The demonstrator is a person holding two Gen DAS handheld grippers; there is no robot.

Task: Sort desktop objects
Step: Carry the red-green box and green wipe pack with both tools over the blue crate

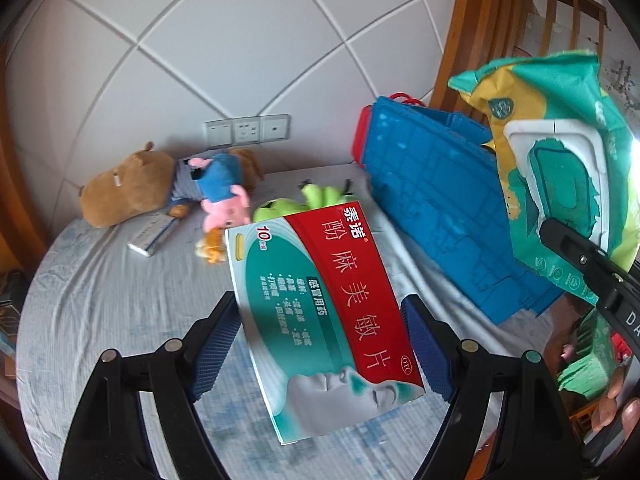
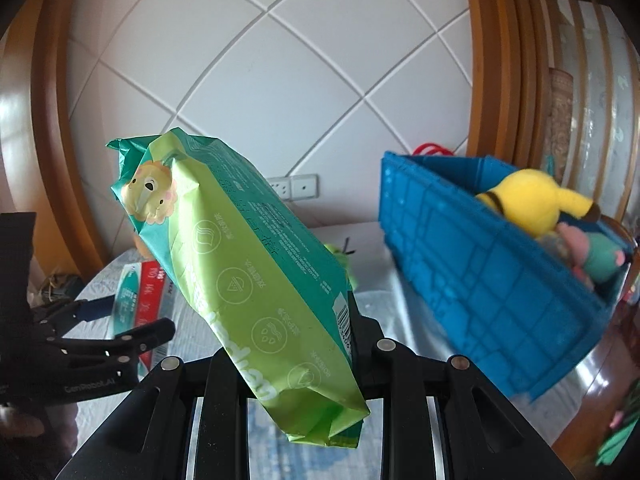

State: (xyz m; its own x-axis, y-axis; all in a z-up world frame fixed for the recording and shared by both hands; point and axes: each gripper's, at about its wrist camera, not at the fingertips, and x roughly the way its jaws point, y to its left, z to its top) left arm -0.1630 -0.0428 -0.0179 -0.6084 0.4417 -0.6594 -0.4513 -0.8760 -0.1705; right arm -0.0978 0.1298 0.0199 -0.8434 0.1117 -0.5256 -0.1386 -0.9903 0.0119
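My left gripper point(image 1: 320, 340) is shut on a red, green and white medicine box point(image 1: 320, 312) and holds it above the table; the box also shows in the right wrist view point(image 2: 140, 292). My right gripper point(image 2: 288, 344) is shut on a green and yellow wet-wipes pack point(image 2: 248, 272) held in the air, which also shows in the left wrist view point(image 1: 560, 176). A blue crate point(image 2: 480, 280) stands at the right with a yellow plush point(image 2: 528, 200) and a pink and teal plush point(image 2: 592, 256) inside.
On the cloth-covered table point(image 1: 100, 300) lie a brown plush point(image 1: 128, 188), a pink pig plush in blue point(image 1: 220, 188), a green plush point(image 1: 304, 204), a small orange toy point(image 1: 210, 246) and a small white box point(image 1: 154, 234). A tiled wall is behind, with wooden furniture at the right.
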